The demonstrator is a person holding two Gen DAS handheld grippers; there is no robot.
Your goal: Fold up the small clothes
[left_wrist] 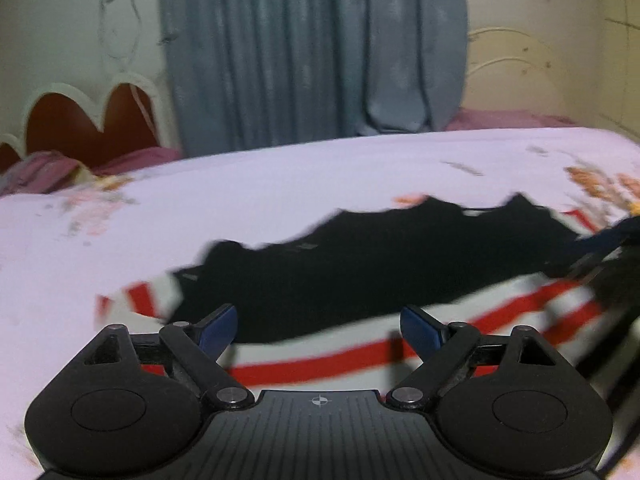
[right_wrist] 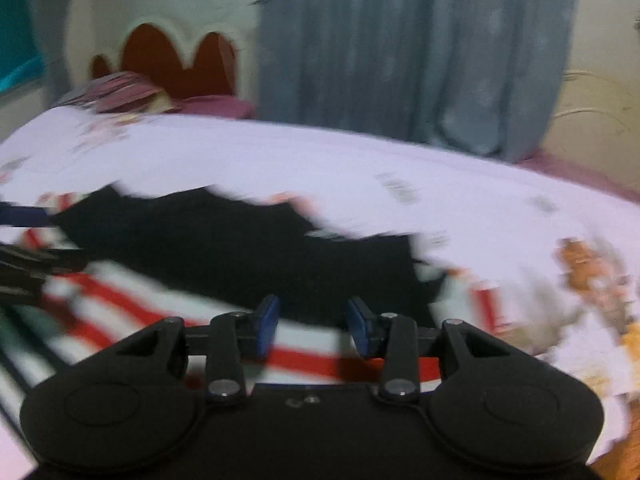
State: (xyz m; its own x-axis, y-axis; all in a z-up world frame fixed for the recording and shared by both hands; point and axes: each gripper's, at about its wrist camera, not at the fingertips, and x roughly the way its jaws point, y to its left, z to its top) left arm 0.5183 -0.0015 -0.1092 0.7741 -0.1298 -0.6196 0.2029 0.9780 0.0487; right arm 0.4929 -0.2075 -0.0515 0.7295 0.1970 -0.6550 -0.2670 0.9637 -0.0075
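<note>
A small garment with a black upper part (left_wrist: 384,264) and a white lower part with red stripes (left_wrist: 500,320) lies spread on the bed. In the right wrist view its black part (right_wrist: 240,252) and its striped part (right_wrist: 132,296) show too, blurred. My left gripper (left_wrist: 318,330) is open and empty, just above the striped hem. My right gripper (right_wrist: 312,328) is open and empty, over the hem near the garment's right side. Each gripper shows at the edge of the other's view: the right one (left_wrist: 608,256), the left one (right_wrist: 28,240).
The bed has a pale lilac sheet (left_wrist: 280,184) with floral print. A red and white headboard (left_wrist: 88,120) and pillows (right_wrist: 120,92) stand at the far left. A grey-blue curtain (left_wrist: 312,48) hangs behind the bed.
</note>
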